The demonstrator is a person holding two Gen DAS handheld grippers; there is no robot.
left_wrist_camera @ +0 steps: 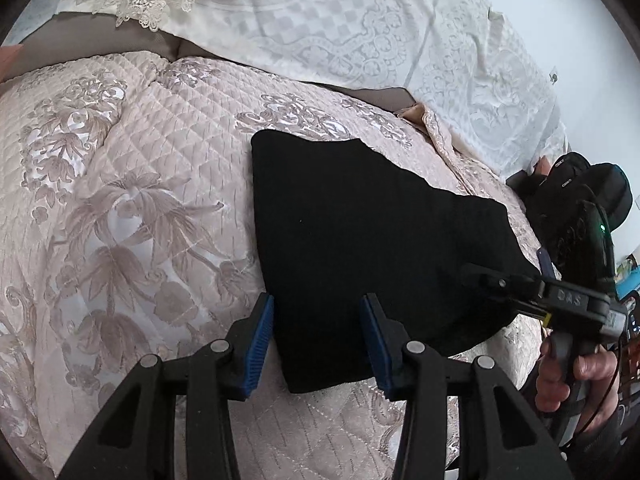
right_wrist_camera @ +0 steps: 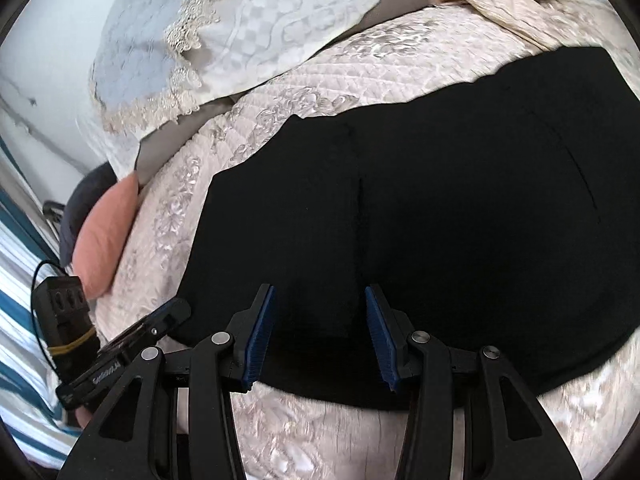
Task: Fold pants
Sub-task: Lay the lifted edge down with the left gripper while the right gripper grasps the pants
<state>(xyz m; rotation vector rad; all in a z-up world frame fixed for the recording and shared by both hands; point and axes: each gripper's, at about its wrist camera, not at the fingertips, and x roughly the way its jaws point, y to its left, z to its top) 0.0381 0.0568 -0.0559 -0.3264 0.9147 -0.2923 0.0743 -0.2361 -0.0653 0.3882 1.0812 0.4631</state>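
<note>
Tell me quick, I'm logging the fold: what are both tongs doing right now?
Left tongs: open, empty, over the near edge of the black pants.
Right tongs: open, empty, above the pants.

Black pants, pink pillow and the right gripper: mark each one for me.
black pants (right_wrist_camera: 440,200): right wrist view, middle of the flat cloth.
pink pillow (right_wrist_camera: 106,232): right wrist view, its rounded side.
right gripper (right_wrist_camera: 320,336): right wrist view, midway between the blue pads, jaws apart over the pants.
</note>
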